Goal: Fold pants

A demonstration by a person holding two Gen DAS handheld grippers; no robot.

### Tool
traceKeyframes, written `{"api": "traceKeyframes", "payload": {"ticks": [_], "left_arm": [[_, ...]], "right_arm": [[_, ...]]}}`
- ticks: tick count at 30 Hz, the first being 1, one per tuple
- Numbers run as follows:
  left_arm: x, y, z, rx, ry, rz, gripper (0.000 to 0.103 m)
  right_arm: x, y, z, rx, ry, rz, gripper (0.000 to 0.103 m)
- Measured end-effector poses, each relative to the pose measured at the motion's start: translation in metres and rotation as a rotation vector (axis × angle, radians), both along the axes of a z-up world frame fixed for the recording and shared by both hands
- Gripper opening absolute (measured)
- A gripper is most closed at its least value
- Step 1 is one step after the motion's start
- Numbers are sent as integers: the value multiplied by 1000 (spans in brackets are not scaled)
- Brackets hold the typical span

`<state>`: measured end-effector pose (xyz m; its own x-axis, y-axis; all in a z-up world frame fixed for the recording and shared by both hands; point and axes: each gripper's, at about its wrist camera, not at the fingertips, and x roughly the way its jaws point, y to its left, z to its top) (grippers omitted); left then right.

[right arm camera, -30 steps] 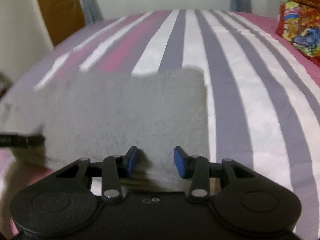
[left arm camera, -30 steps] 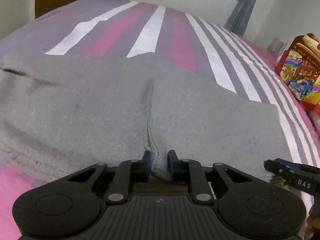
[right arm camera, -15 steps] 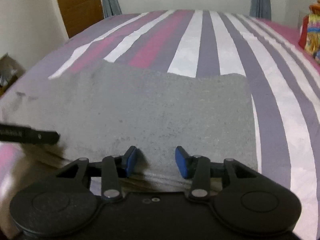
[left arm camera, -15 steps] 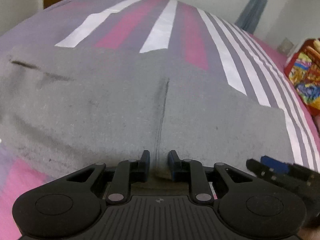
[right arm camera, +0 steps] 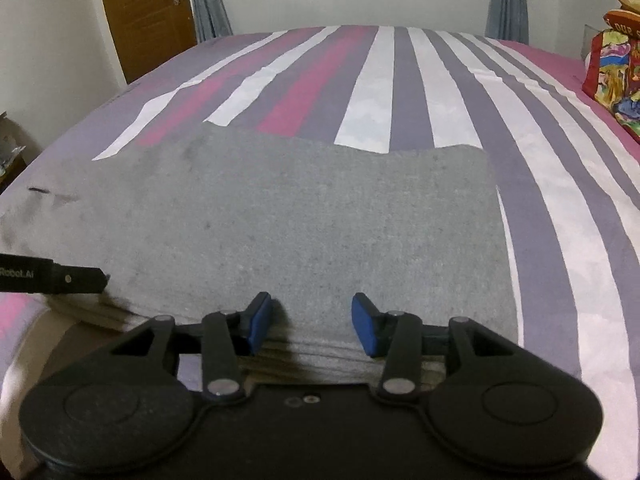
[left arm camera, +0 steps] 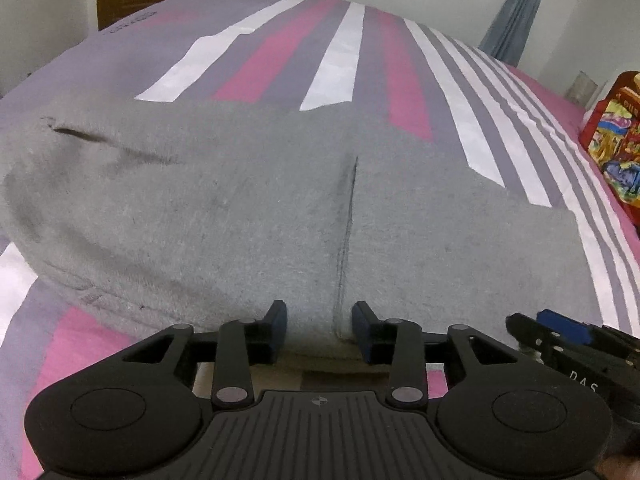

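Grey pants [left arm camera: 280, 208] lie flat on the striped bedsheet [left arm camera: 336, 64], already doubled into a broad rectangle; stacked layers show along the near edge in the right wrist view [right arm camera: 328, 352]. Long axis runs left to right across the bed, near edge closest to both claws. Left gripper [left arm camera: 319, 330] sits at the near edge about mid-length, over a dark crease [left arm camera: 348, 216] that runs away toward the far side; its jaws have just been opening, and the cloth edge lies between the blue pads with a gap on each side, no pinch. Right gripper [right arm camera: 312, 322] sits at the same near edge but close to the right-hand end, jaws moderately apart, straddling the layered edge without pressing it. Each claw shows in the other's view: the right one low at the right of the left wrist view [left arm camera: 568, 344], the left one at the left of the right wrist view [right arm camera: 56, 276]. Judgement: the fold looks set down and released. A further fold would likely bring one end across, along the long axis; the right claw is nearer the right end, the left claw nearer the middle. A colourful bag [right arm camera: 616, 76] stands far right, well apart.
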<state>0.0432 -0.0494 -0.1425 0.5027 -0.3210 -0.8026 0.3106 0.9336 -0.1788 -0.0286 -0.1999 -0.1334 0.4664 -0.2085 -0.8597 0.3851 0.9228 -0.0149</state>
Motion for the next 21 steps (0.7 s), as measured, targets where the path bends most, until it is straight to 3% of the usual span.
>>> {"api": "traceKeyframes", "payload": {"ticks": [13, 17, 21], "left_arm": [[-10, 42, 23, 32, -80, 47, 38], [-5, 65, 20, 27, -69, 97, 38], [0, 94, 15, 24, -59, 157, 39]], "right_arm": [[30, 46, 20, 15, -52, 91, 49], [39, 58, 9, 6, -12, 115, 50], [44, 63, 10, 5, -40, 109, 51]]}}
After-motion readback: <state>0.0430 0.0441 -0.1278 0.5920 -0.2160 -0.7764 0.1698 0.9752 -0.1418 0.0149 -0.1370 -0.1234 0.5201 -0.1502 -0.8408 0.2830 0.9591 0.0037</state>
